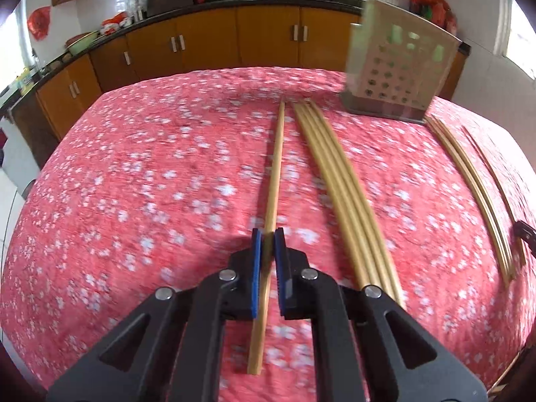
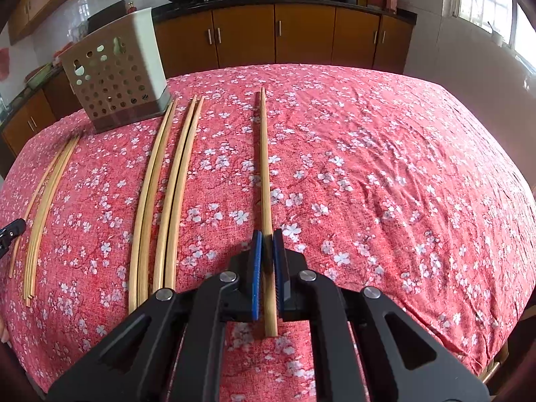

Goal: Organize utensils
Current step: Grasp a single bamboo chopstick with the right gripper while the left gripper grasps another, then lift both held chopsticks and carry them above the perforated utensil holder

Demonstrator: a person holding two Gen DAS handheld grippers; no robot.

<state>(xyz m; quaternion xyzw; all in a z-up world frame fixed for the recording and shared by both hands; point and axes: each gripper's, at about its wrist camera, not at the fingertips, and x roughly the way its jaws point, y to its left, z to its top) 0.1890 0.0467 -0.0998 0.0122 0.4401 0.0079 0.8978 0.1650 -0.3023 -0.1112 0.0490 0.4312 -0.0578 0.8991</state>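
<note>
Your left gripper (image 1: pixel 268 234) has its fingers closed on a single chopstick (image 1: pixel 273 181) near its thick end, and your right gripper (image 2: pixel 268 236) is likewise clamped on another chopstick (image 2: pixel 264 174), again towards the near end. Both sticks lie flat on the flowered cloth (image 2: pixel 385 184) covering the counter, pointing away from you. The perforated holder (image 2: pixel 115 83) stands upright at the far side, with loose bundles of chopsticks (image 2: pixel 160 201) lying between your two grippers.

These sticks are light, stiff and smooth, so they can pivot or slide in a grip this far from the middle; a hold nearer the centre would probably steady them for tipping upright into the holder.

The left view is blurred, so whether the blue pads truly press on that stick is hard to be sure of. The holder's inside is hidden, and the outermost bundle (image 1: pixel 469 181) runs off towards the edge
</note>
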